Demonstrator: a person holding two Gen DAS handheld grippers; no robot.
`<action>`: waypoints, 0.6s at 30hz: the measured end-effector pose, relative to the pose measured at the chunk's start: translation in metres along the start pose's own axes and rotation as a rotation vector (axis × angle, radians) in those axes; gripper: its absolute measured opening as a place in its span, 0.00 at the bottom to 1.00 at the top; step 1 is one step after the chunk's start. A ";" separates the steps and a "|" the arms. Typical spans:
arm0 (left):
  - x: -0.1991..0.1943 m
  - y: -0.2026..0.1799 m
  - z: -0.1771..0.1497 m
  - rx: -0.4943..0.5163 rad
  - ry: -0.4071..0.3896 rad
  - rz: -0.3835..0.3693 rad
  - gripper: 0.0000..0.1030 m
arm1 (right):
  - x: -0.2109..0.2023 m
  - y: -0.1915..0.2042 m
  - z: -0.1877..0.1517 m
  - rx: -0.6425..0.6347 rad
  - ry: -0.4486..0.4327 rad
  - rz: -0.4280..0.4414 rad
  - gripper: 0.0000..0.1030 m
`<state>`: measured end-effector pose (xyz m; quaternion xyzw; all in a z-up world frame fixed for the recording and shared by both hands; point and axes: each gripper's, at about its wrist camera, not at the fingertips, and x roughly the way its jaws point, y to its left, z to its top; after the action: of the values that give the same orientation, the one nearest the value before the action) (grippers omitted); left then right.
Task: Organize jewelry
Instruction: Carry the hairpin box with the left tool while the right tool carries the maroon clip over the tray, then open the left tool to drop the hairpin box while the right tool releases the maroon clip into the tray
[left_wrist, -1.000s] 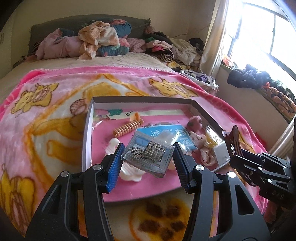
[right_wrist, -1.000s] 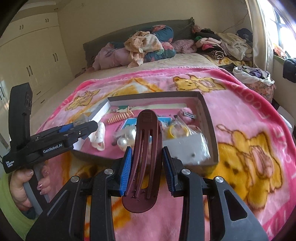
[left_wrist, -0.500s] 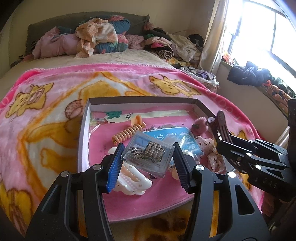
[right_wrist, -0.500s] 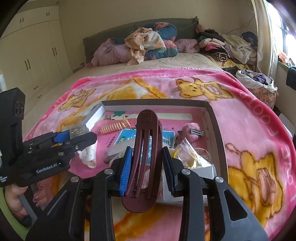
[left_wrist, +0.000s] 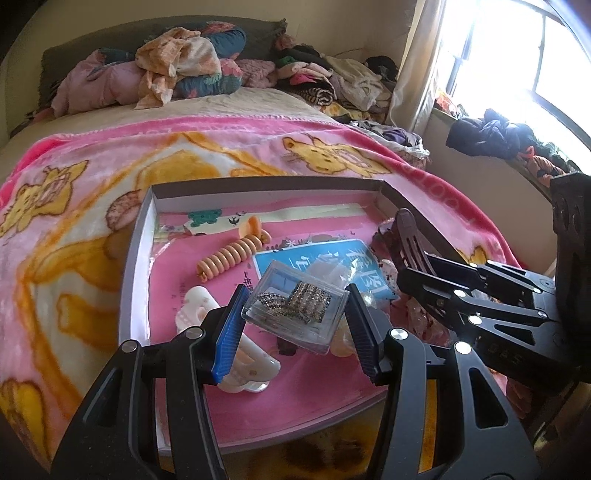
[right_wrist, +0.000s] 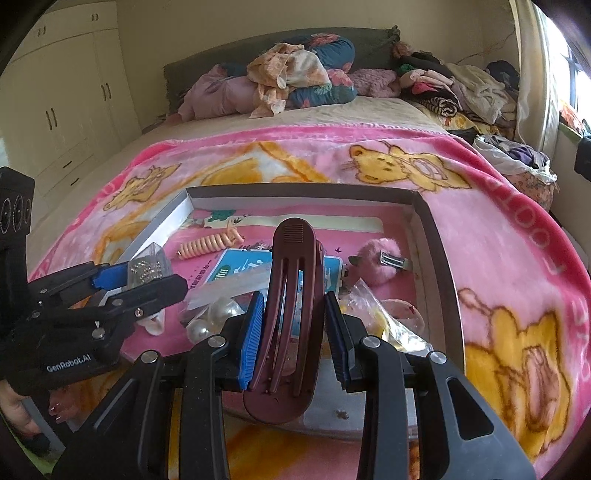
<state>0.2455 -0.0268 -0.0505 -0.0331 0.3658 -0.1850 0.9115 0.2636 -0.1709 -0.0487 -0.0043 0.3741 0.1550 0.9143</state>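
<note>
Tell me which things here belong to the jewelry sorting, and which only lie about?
Job: clear plastic case of sparkly jewelry; maroon plastic hair claw; shallow grey box tray; orange spiral hair tie.

Lying about: pile of clothes; pink cartoon-bear blanket.

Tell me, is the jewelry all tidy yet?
Not yet. Nothing looks sorted. The left gripper holds a clear case of sparkly pieces, and the right gripper holds a maroon hair clip. The orange coil, pearls and pink pom-pom lie jumbled in the tray.
</note>
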 end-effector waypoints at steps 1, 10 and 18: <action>0.000 0.000 0.000 0.000 0.001 0.000 0.43 | 0.001 0.000 0.000 -0.002 0.001 0.005 0.31; 0.004 0.000 -0.002 -0.003 0.012 0.005 0.43 | -0.001 0.008 -0.006 -0.036 0.007 0.021 0.31; 0.004 -0.001 -0.002 -0.003 0.013 0.008 0.43 | -0.013 0.005 -0.008 -0.021 -0.015 0.018 0.32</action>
<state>0.2460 -0.0291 -0.0543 -0.0318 0.3721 -0.1808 0.9099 0.2479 -0.1702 -0.0455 -0.0093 0.3656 0.1674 0.9155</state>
